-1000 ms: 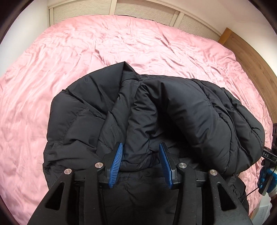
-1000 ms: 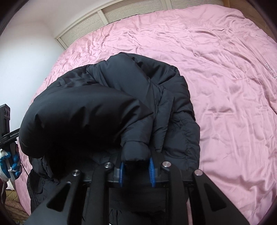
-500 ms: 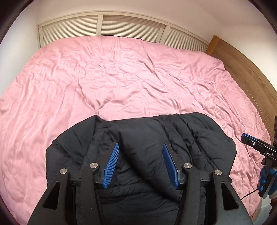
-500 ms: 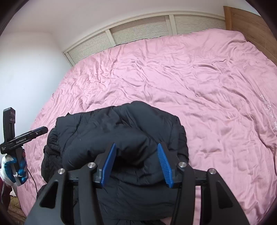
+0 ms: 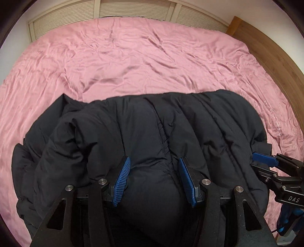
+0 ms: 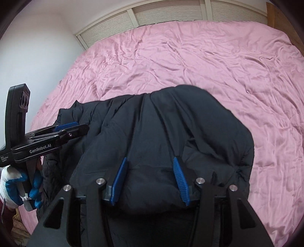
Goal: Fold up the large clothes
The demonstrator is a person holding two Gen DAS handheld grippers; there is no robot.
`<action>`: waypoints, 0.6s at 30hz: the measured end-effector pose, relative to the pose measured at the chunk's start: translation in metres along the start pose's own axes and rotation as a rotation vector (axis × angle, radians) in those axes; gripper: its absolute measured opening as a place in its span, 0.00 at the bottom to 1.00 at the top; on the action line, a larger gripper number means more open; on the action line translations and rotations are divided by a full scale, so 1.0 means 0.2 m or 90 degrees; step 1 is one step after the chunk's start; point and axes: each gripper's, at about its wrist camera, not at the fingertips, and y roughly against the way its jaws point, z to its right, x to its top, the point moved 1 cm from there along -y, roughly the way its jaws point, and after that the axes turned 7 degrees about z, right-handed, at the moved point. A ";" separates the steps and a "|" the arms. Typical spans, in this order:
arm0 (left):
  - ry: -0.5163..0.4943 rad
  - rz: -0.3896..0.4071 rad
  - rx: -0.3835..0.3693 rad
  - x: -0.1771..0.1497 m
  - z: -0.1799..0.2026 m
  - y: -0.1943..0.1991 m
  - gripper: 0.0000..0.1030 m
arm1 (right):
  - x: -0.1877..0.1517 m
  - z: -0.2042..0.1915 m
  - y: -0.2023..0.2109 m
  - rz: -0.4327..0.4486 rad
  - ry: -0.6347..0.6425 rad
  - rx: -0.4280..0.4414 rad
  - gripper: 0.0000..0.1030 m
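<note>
A black puffer jacket (image 5: 144, 133) lies bunched on the near part of the pink bed (image 5: 133, 57); it also shows in the right wrist view (image 6: 171, 133). My left gripper (image 5: 154, 161) is open, its blue pads set on either side of a bulge of the jacket's near edge. My right gripper (image 6: 150, 161) is open too, over the jacket's right part with fabric bulging between its pads. Each gripper shows in the other's view, the right one (image 5: 264, 159) at the jacket's right side, the left one (image 6: 66, 126) at its left side.
The pink sheet (image 6: 209, 66) is wrinkled and spreads far beyond the jacket. Louvred white panels (image 5: 133, 9) run along the far side. A wooden headboard (image 5: 269, 45) stands at the right. A white wall (image 6: 38, 47) is at the left.
The right gripper let go of the jacket fold and opened. Both grippers pulled back and then came down onto the jacket's near edge. The jacket now lies flatter.
</note>
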 end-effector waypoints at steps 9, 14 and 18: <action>0.003 -0.042 0.024 -0.14 -0.04 -0.11 0.50 | -0.31 0.05 -0.19 -0.062 -0.021 -0.022 0.48; 0.007 -0.006 0.008 -0.09 0.00 0.06 0.50 | -0.25 0.00 -0.07 -0.054 -0.001 -0.019 0.48; 0.015 0.028 -0.028 -0.10 0.07 0.20 0.51 | -0.22 -0.06 0.04 -0.029 0.019 -0.009 0.48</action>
